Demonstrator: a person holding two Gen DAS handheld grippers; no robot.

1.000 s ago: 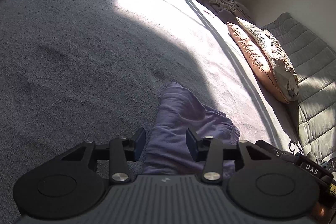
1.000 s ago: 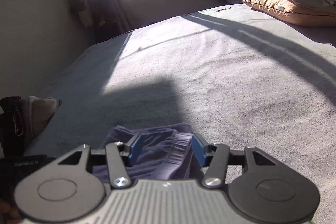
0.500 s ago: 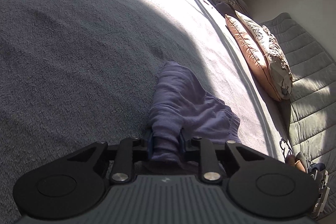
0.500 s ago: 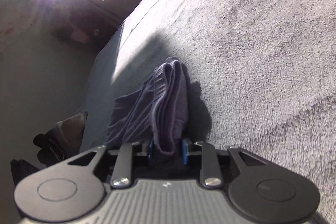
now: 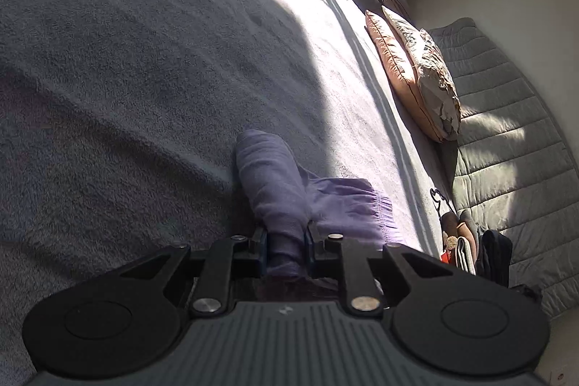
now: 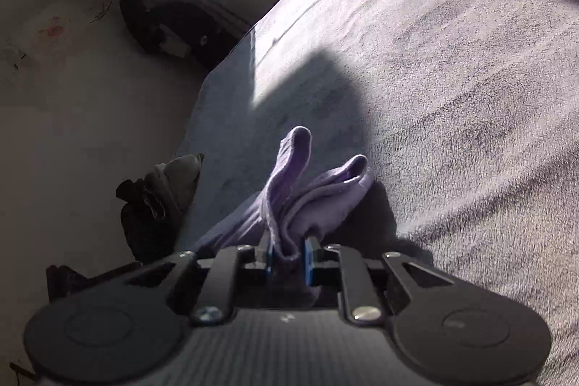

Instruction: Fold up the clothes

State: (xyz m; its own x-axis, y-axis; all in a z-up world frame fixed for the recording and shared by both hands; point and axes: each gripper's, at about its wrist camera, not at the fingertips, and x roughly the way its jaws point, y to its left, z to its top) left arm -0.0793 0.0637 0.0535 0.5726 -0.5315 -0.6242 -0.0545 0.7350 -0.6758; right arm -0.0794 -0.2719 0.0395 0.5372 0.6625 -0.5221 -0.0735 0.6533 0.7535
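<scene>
Left gripper (image 5: 286,250): jaws have just been closing; now clenched on a bunched fold of the shorts (image 5: 289,190), cloth pinched between both pads.
Right gripper (image 6: 286,255): jaws have just been closing; now clenched on another fold of the shorts (image 6: 289,201), blue pads pressing the cloth from both sides.
Shorts: purple; gathered near the edge of the bed (image 5: 126,67), partly in shadow. In the right wrist view two folded ends stand up beyond the pads.
Bed: grey fleecy cover; sunlit strip along the far side.
Pillows (image 5: 412,71): two, stacked on edge beside the bed, well apart from the shorts.
Quilt (image 5: 506,132): grey, just behind the pillows.
Dark clothes (image 6: 159,201): heaped at the bed edge, near the shorts.
</scene>
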